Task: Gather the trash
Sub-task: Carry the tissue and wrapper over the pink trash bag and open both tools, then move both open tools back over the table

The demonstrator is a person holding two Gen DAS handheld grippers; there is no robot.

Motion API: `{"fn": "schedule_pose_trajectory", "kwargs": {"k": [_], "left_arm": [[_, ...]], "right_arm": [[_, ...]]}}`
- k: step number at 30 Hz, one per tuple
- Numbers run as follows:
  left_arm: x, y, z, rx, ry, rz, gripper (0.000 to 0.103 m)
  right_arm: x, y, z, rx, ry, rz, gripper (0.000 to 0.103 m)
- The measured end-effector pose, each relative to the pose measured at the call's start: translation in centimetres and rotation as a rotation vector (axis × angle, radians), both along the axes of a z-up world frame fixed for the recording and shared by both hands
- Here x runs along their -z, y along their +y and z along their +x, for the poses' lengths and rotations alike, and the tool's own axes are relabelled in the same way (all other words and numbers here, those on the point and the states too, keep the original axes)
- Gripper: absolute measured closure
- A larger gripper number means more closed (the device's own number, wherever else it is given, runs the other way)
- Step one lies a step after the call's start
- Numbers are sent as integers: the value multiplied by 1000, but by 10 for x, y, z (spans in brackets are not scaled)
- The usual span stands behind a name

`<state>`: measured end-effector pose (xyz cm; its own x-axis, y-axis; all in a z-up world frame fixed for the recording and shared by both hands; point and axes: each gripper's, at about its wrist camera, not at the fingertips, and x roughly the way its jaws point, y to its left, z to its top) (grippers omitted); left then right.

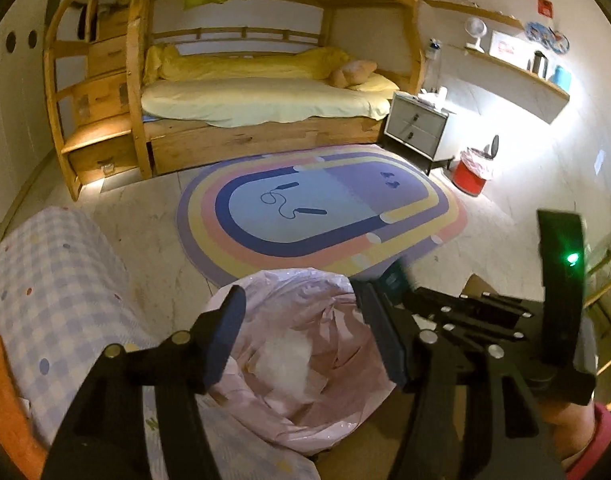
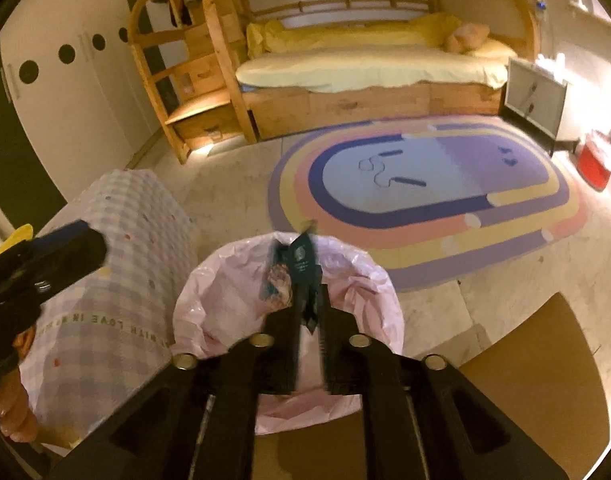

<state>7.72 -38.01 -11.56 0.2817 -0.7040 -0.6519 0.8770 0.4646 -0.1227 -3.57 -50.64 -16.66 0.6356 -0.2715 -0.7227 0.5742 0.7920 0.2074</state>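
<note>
Left wrist view: the left hand-held gripper [image 1: 301,336] hangs with jaws apart and empty over the pink-lined bin [image 1: 345,408], white trash [image 1: 283,362] inside; a checkered cloth [image 1: 61,280] crowds its left, and open floor leads to the rug [image 1: 317,208].

Right wrist view: the right hand-held gripper [image 2: 307,312] has its jaws slightly parted around a dark wrapper [image 2: 303,268], over the bin's rim [image 2: 209,276]; cardboard [image 2: 537,376] lies to the right.

My left wrist camera looks steeply down, close over the pink-lined bin [image 1: 305,344]. My right wrist camera does likewise from its right. Both share the bin, oval rug [image 1: 321,208] and bunk bed [image 2: 365,68].

Left gripper [image 1: 301,336] tilts downward with jaws spread apart, right gripper [image 2: 307,312] angled down, jaws narrowly parted
</note>
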Motion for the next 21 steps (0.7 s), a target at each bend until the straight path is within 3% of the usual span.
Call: {"fn": "schedule_pose_trajectory", "kwargs": {"k": [1,11,21], "left_arm": [[-1,4,2,-12,3,0,43],[-40,70,3,-171,-54,-44,43],[-75,183,-7,-352,-122,-78,43]], "right_arm": [[0,0,-3,5,-3,4,80],[-44,32,-20,-37,-88,-11,79],[-95,121,11,-233,-159,-52,79]]}}
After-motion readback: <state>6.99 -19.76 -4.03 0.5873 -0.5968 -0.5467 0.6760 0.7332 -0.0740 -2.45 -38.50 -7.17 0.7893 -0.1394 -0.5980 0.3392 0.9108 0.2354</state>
